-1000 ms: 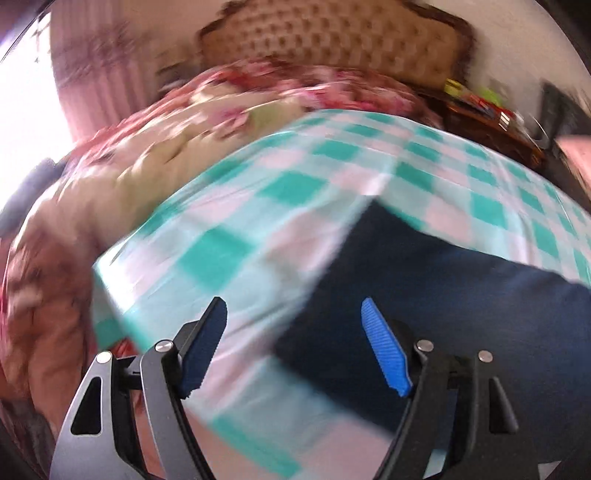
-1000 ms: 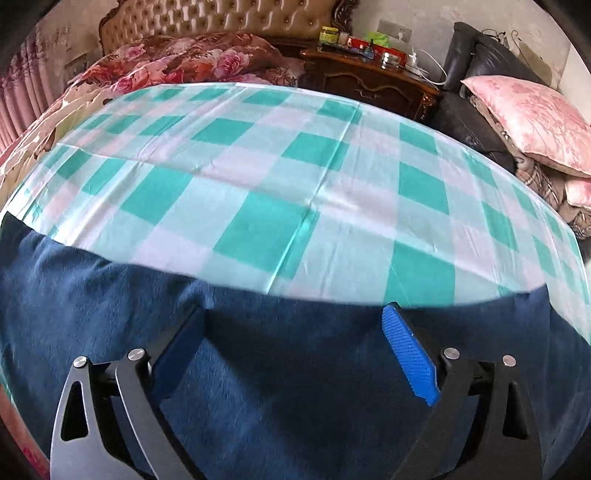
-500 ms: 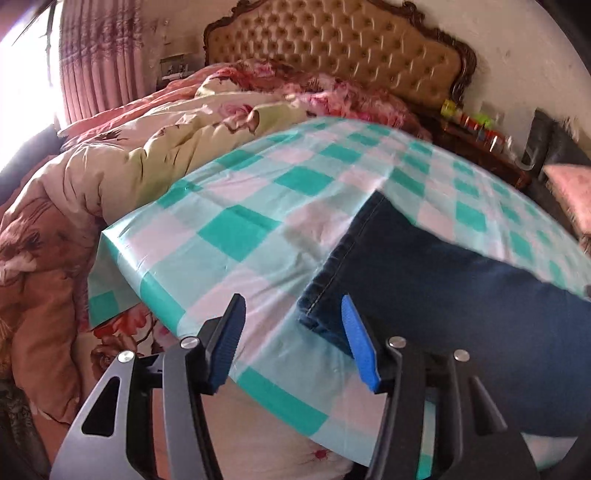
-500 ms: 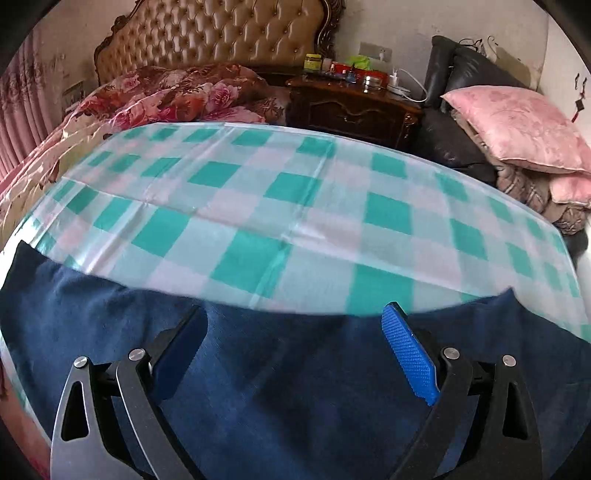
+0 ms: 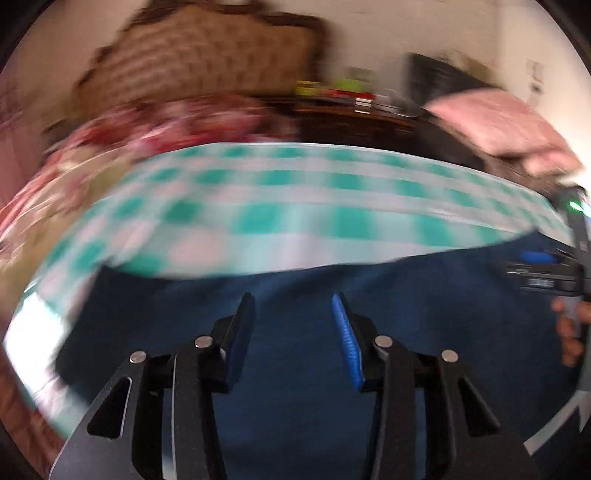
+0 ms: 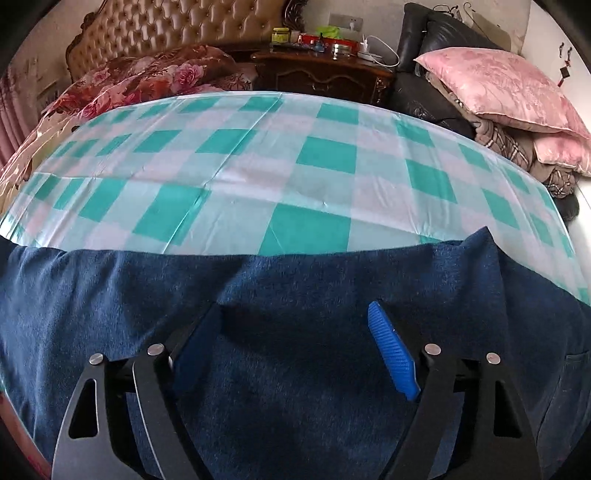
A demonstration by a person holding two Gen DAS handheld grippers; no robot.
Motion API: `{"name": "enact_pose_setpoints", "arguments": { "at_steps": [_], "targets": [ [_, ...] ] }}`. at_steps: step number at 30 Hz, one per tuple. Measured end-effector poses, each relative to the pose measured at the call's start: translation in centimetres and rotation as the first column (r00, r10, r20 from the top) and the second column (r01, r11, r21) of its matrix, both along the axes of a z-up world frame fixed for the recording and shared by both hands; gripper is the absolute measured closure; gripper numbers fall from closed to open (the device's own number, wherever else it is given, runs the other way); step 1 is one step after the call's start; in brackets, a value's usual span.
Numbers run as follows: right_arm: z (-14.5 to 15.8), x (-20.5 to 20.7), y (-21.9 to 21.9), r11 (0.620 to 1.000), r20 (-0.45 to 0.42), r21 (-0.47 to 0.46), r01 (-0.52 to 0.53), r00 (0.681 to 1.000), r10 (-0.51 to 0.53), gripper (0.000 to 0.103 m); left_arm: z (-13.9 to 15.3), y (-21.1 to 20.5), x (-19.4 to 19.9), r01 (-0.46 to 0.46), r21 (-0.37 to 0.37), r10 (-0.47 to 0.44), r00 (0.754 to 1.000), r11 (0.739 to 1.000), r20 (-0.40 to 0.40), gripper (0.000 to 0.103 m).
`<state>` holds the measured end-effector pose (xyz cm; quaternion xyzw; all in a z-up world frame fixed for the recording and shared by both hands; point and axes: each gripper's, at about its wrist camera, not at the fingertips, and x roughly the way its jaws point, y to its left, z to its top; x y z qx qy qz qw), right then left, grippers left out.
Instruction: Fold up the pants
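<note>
Dark blue denim pants (image 6: 280, 295) lie flat along the near edge of a bed with a green and white checked cover (image 6: 258, 166). In the blurred left wrist view the pants (image 5: 295, 369) fill the lower half. My left gripper (image 5: 293, 314) is open and empty just above the pants. My right gripper (image 6: 295, 325) is open wide and empty over the pants' middle; it also shows at the right edge of the left wrist view (image 5: 546, 266), held by a hand.
A floral quilt (image 6: 147, 81) is bunched at the bed's far left under a tufted headboard (image 6: 177, 29). A dark wooden nightstand (image 6: 321, 70) with bottles stands behind. Pink pillows (image 6: 498, 85) are piled on a black sofa at the right.
My left gripper has swung right, from the pants' left end to over the pants, and its view is now blurred. The right gripper has stayed over the pants, open.
</note>
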<state>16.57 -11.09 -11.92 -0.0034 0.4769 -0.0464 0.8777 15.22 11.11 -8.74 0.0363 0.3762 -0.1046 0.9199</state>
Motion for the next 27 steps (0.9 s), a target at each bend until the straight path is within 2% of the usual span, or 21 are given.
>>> {"name": "enact_pose_setpoints", "arguments": {
  "at_steps": [3, 5, 6, 9, 12, 14, 18, 23, 27],
  "targets": [
    [0.0, 0.4, 0.0, 1.000, 0.010, -0.011, -0.007, 1.000, 0.007, 0.022, -1.3, -4.8, 2.0, 0.100, 0.008, -0.100, 0.994, 0.995, -0.051, 0.060],
    [0.0, 0.6, -0.3, 1.000, 0.009, 0.003, -0.008, 1.000, 0.008, 0.022, -2.7, -6.3, 3.8, 0.107, 0.024, -0.104, 0.989, 0.994, -0.107, 0.060],
    [0.0, 0.7, -0.4, 1.000, 0.008, 0.005, -0.008, 1.000, 0.008, 0.022, -3.6, -6.5, 4.7, 0.100, 0.042, -0.093, 0.985, 0.994, -0.143, 0.061],
    [0.4, 0.5, -0.3, 1.000, 0.014, -0.001, -0.010, 1.000, 0.010, 0.025, -4.3, -5.5, 6.2, 0.065, 0.052, -0.057, 0.988, 0.997, -0.147, 0.059],
    [1.4, -0.8, -0.5, 1.000, 0.043, 0.024, -0.010, 0.999, 0.009, 0.025, -4.3, -2.7, 7.1, -0.061, 0.099, 0.075, 0.985, 0.993, -0.155, 0.057],
    [2.0, -1.8, -0.3, 0.999, 0.049, 0.039, -0.009, 0.999, 0.007, 0.025, -3.8, -0.8, 6.6, -0.133, 0.116, 0.150, 0.977, 0.984, -0.153, 0.060],
    [3.0, -3.7, 0.6, 0.999, 0.069, 0.037, -0.025, 0.997, 0.022, 0.025, -2.0, 2.2, 4.3, -0.199, 0.045, 0.203, 0.971, 0.979, -0.127, 0.060],
    [3.4, -6.1, 1.8, 0.999, 0.081, 0.029, -0.044, 0.996, 0.042, 0.025, -1.4, 1.0, -1.2, -0.115, 0.001, 0.115, 0.989, 0.993, -0.097, 0.058],
    [3.1, -7.3, 2.2, 0.999, 0.072, 0.024, -0.048, 0.996, 0.046, 0.025, -3.0, -0.2, -4.8, -0.076, 0.014, 0.077, 0.990, 0.997, -0.119, 0.058]
  ]
}}
